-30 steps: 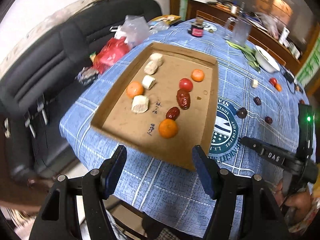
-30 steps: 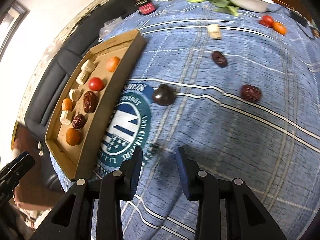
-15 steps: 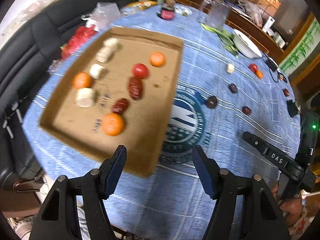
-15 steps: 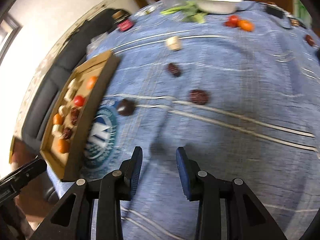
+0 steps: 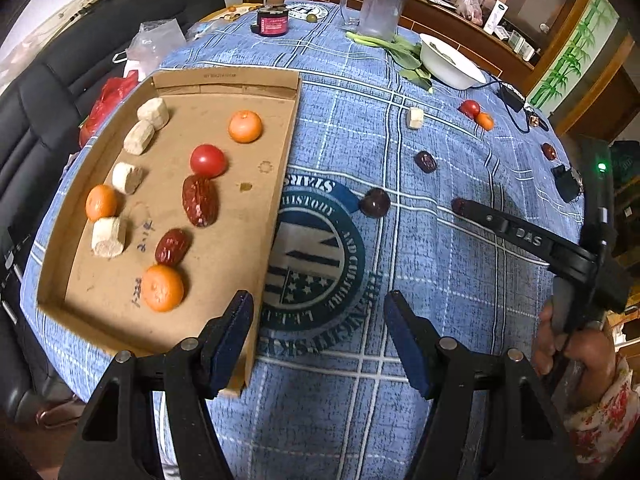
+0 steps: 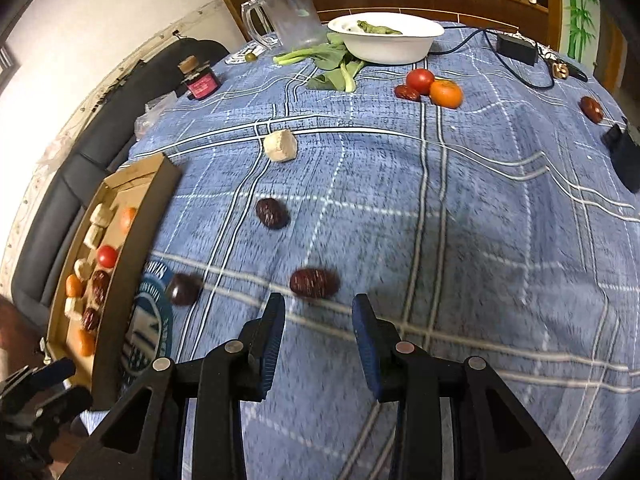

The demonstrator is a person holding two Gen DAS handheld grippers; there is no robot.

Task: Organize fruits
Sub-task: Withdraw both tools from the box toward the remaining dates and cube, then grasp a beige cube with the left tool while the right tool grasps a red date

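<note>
A cardboard tray (image 5: 288,120) on the blue cloth holds oranges, a tomato (image 5: 208,160), red dates and pale chunks; it also shows in the right wrist view (image 6: 132,248). Loose on the cloth lie a red date (image 6: 314,283), a dark date (image 6: 272,213), a dark round fruit (image 6: 183,289), a pale chunk (image 6: 281,145), and a tomato (image 6: 420,80) with an orange (image 6: 446,94). My right gripper (image 6: 318,320) is open, just short of the red date. My left gripper (image 5: 318,332) is open and empty by the tray's near right corner.
A white bowl (image 6: 386,36) with greens, a glass mug (image 6: 288,12), a small jar (image 6: 200,80) and a black charger with cable (image 6: 516,50) stand at the table's far side. A black sofa (image 5: 48,92) lies left of the table.
My right gripper has swept right and forward across the cloth and now faces the red date. My left gripper has shifted right, so the tray sits to its left.
</note>
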